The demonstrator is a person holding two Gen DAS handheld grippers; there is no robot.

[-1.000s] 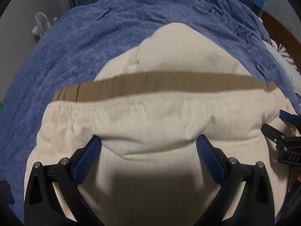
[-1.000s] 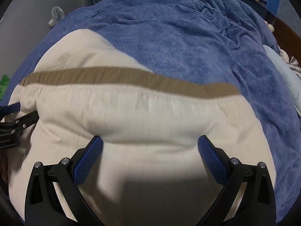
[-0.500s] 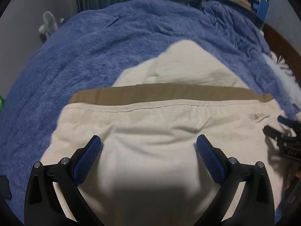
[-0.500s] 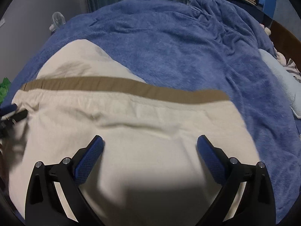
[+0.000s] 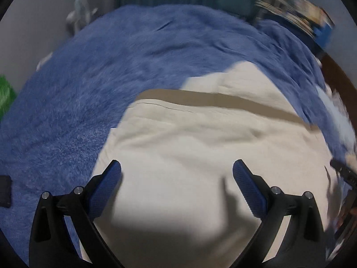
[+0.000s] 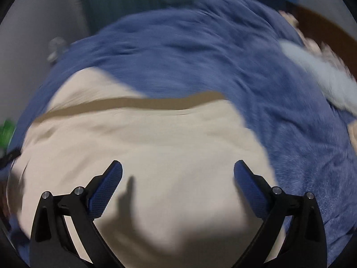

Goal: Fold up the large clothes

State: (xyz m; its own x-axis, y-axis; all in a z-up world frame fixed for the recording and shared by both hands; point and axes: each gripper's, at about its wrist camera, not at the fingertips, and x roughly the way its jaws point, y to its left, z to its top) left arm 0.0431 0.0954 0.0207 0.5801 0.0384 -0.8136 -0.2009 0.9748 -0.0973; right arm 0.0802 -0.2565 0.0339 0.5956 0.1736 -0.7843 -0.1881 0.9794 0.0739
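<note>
- The cream garment (image 5: 200,156) lies spread on a blue fleece blanket (image 5: 89,89), doubled over so a tan band (image 5: 223,101) runs across it behind a stitched hem.
- Its cloth is softly creased, with shallow rumples below the band.
- The left gripper (image 5: 177,176) hangs over the garment, blue-padded fingers (image 5: 104,189) spread wide, nothing between them.
- The right gripper (image 6: 178,176) is likewise spread wide and empty above the cloth.
- The left view alone shows a black object (image 5: 4,191) on the blanket's near left edge and blurred books (image 5: 296,13) beyond.
- The right view alone shows a pale blue pillow (image 6: 323,76) at right; both frames are motion-blurred.
</note>
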